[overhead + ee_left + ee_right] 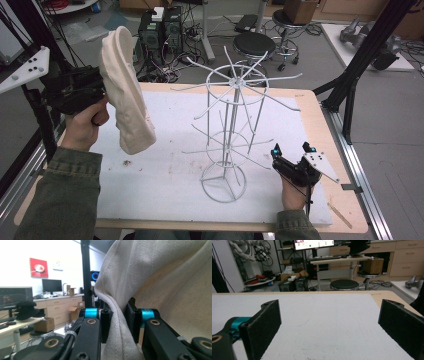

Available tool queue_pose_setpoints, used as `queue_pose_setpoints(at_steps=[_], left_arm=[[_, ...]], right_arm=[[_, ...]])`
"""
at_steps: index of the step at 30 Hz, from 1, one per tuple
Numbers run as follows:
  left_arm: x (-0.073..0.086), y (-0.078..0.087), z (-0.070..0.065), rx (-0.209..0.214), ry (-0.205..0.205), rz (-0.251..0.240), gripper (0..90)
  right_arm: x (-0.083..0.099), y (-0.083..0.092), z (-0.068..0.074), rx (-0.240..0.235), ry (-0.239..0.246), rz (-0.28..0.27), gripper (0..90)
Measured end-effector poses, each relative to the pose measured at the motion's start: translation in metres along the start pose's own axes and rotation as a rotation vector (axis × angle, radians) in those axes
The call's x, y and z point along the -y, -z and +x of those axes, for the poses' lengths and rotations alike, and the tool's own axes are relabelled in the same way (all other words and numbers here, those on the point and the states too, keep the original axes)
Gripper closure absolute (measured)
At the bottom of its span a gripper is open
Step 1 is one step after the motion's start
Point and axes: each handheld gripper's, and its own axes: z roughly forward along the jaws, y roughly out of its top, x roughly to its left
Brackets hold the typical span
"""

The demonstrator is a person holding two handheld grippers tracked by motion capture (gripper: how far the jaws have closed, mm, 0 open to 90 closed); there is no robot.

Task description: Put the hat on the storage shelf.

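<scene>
A cream cloth (126, 90) hangs in the air at the left of the table, lifted above the white mat (160, 175). My left gripper (97, 90) is shut on it. In the left gripper view a fold of the cloth (117, 315) is pinched between the two black pads (132, 320). A white wire rack (231, 125) with spokes on several tiers stands upright at the middle of the mat, to the right of the cloth. My right gripper (292, 148) rests low at the right of the rack's base. Its jaws stand wide apart, and nothing lies between its pads (262, 325).
The wooden table's edge (320, 130) runs along the right of the mat. Black frame posts (360, 55) rise at the right and left. Stools (254, 44), computer cases (161, 27) and cables lie on the floor beyond the table.
</scene>
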Motion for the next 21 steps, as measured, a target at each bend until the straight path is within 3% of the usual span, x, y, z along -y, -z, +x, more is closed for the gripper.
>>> queue_pose_setpoints(at_steps=[3,7,13,19,21], left_arm=[[-0.002,-0.007,-0.006,-0.010,0.023,0.000,77.2],[-0.004,-0.016,-0.012,0.010,0.065,-0.005,77.2],[-0.009,-0.028,-0.019,-0.010,0.078,0.030,76.9],[-0.011,-0.042,-0.026,-0.008,0.118,0.047,76.9],[-0.012,-0.048,-0.029,-0.031,0.113,0.060,76.9]], right_arm=[[0.000,0.000,0.000,0.000,0.001,0.001,3.7],[0.000,0.000,0.000,0.000,0.001,0.003,3.7],[0.000,0.000,0.000,0.000,-0.002,0.002,3.7],[0.000,0.000,0.000,0.000,-0.001,0.001,3.7],[0.000,0.000,0.000,-0.001,0.000,0.002,3.7]])
